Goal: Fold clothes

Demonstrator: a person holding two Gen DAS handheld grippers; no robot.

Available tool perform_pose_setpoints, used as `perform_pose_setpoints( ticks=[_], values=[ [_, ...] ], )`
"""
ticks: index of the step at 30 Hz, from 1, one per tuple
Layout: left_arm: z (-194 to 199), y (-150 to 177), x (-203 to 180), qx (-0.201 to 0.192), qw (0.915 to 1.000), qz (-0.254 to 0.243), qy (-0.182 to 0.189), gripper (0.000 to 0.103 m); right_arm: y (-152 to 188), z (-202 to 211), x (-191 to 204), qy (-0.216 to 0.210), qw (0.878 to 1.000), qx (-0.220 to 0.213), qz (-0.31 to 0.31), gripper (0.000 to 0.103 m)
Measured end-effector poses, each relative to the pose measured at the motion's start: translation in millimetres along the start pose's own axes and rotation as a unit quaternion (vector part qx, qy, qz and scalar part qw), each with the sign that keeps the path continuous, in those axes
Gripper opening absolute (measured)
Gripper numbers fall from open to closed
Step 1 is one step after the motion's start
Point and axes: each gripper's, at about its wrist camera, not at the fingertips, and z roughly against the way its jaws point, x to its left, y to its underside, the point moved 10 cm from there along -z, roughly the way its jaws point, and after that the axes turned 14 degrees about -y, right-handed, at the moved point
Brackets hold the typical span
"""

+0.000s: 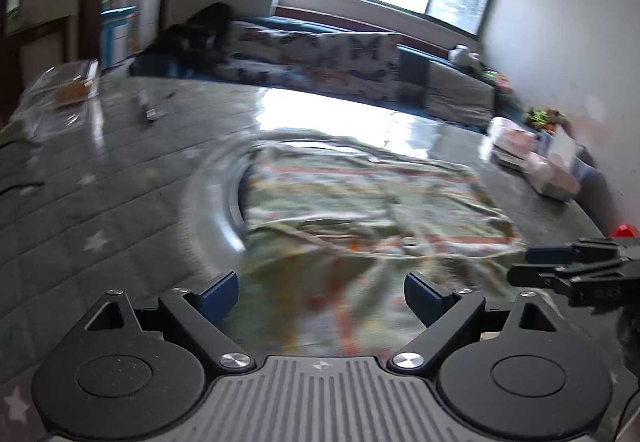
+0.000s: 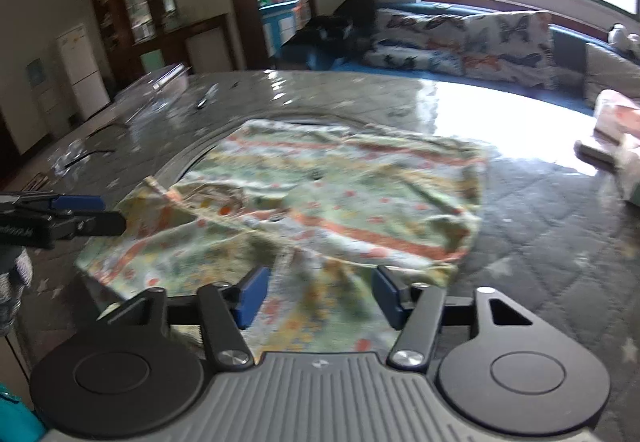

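Note:
A crumpled garment (image 1: 360, 202) with a pale green and orange floral print lies spread on the grey quilted table cover (image 1: 100, 202). In the right wrist view the garment (image 2: 320, 194) fills the middle, with one edge folded over at the left. My left gripper (image 1: 320, 298) hovers over the garment's near edge with its blue pads wide apart and nothing pinched. My right gripper (image 2: 320, 296) stands over the near part of the cloth, pads apart and fabric lying below the gap. Each gripper's tip shows at the edge of the other's view: the right gripper (image 1: 560, 270) and the left gripper (image 2: 80, 214).
Pink and white boxes (image 1: 532, 158) sit at the table's right side. A small dark object (image 1: 148, 108) and clear plastic bags (image 1: 60, 94) lie at the far left. A sofa with a butterfly cover (image 2: 460, 38) runs behind the table under the window.

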Motion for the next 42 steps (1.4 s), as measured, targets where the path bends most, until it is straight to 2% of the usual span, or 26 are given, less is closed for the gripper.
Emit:
perform_pose_setpoints(
  ticks=[3, 8, 13, 15, 18, 23, 31, 37, 42],
  values=[
    [-1, 0, 15, 0.000, 0.9998, 0.015, -0.014, 0.093, -1, -13, 8, -0.022, 1.000, 0.013, -0.003, 0.041],
    [0, 0, 30, 0.000, 0.9992, 0.031, -0.025, 0.095, 1, -35, 18, -0.039, 0.999, 0.032, -0.004, 0.033],
    [-1, 2, 32, 0.003, 0.9992, 0.034, -0.023, 0.096, 2, -45, 18, -0.039, 0.998, 0.037, -0.013, 0.029],
    [-3, 2, 30, 0.004, 0.9991, 0.034, -0.023, 0.096, 2, -45, 20, -0.038, 0.999, 0.036, -0.012, 0.015],
    [-4, 2, 28, 0.007, 0.9991, 0.035, -0.022, 0.097, 1, -42, 22, -0.036, 0.999, 0.031, -0.006, 0.008],
    [-5, 1, 26, 0.007, 0.9992, 0.031, -0.023, 0.099, -9, -26, 25, -0.028, 1.000, 0.008, 0.004, 0.007],
    [-9, -2, 26, 0.003, 0.9993, 0.021, -0.032, 0.103, -22, 16, 18, 0.013, 1.000, -0.023, 0.016, 0.007],
    [-19, -3, 30, 0.007, 0.9982, 0.012, -0.058, 0.103, -8, 14, -2, 0.037, 0.999, -0.006, -0.014, 0.008],
    [-29, -9, 33, 0.004, 0.9957, -0.004, -0.093, 0.103, -2, 9, -5, 0.049, 0.999, -0.002, -0.008, 0.011]
  ],
)
